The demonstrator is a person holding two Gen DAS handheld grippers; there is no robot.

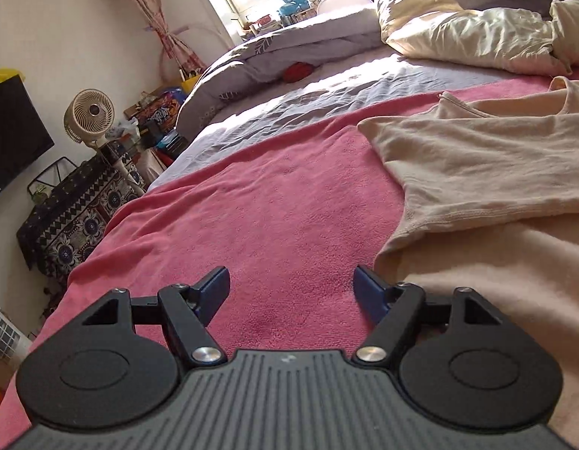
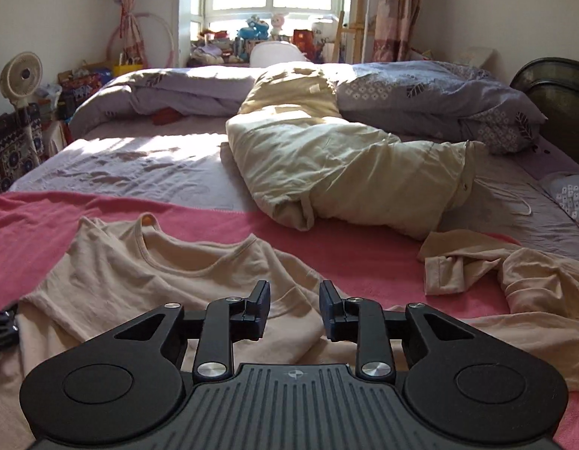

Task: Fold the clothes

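Fingers of my left gripper (image 1: 291, 288) stand spread wide with nothing between them, only pink blanket (image 1: 282, 202) beneath; the beige shirt (image 1: 476, 165) lies just beside its right finger, its edge reaching that fingertip; my right gripper (image 2: 295, 302) is parted too, empty, poised over the shirt's body with the neckline (image 2: 192, 262) ahead of it; a second beige garment (image 2: 514, 273) lies crumpled ahead to its right; a cream quilt (image 2: 345, 172) sits farther ahead.
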